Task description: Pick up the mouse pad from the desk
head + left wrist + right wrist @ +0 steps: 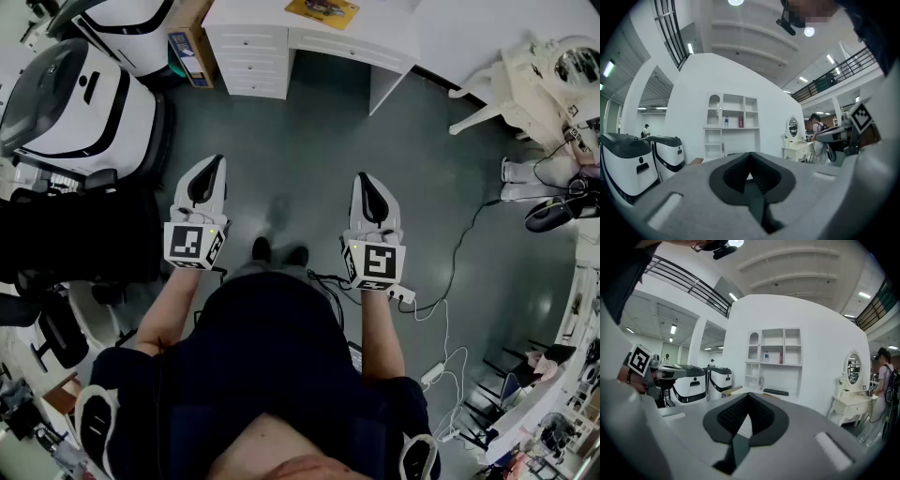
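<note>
In the head view, the left gripper [216, 161] and the right gripper [362, 178] are held side by side, well apart, over a grey floor [300, 150]. Both point toward a white desk [375, 42] at the top edge. The mouse pad [322, 9] lies flat on that desk top (an orange-yellow sheet, partly cut off by the frame), far from both grippers. A drawer unit [246, 61] stands under the desk's left part. A white-and-black machine [70, 98] sits at the left, and a cable [459, 253] trails across the floor at the right.

In the left gripper view, the left gripper [750, 157] has its jaws pressed together, tips meeting, with nothing between them. Beyond it stand a white shelf unit [733, 122] and an oval mirror [792, 126].

In the right gripper view, the right gripper [748, 397] is likewise closed and empty. Past its tips, a dark keyboard [776, 392] rests on the desk [787, 397] below the shelf unit [773, 357].
</note>
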`<state>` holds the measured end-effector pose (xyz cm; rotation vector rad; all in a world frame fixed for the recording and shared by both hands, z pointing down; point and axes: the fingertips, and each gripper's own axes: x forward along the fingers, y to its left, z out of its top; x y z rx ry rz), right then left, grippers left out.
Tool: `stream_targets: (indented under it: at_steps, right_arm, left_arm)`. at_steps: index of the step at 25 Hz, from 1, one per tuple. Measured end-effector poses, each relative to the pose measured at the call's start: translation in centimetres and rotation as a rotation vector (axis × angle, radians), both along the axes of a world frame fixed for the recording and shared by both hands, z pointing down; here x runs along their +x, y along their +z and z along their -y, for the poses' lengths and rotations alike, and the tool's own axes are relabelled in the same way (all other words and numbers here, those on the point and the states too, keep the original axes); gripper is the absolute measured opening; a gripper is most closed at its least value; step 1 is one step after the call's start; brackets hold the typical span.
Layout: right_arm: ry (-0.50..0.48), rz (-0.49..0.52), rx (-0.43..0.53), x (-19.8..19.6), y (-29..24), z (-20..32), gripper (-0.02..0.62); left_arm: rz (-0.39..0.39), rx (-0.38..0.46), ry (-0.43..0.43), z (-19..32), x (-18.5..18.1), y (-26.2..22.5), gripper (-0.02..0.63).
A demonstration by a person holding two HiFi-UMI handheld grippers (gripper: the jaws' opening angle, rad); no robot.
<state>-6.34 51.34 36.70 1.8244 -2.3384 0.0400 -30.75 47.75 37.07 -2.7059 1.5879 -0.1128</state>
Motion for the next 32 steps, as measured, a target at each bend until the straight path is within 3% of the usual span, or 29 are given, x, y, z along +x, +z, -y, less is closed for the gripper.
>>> stream_targets:
  at_steps: [32]
  right_arm:
    - [0.0,0.009,-0.014,1.2,0.2,0.3,-0.002]
  left_arm:
    - [0.016,-0.001,0.023,0.9,1.7,0.3,0.018]
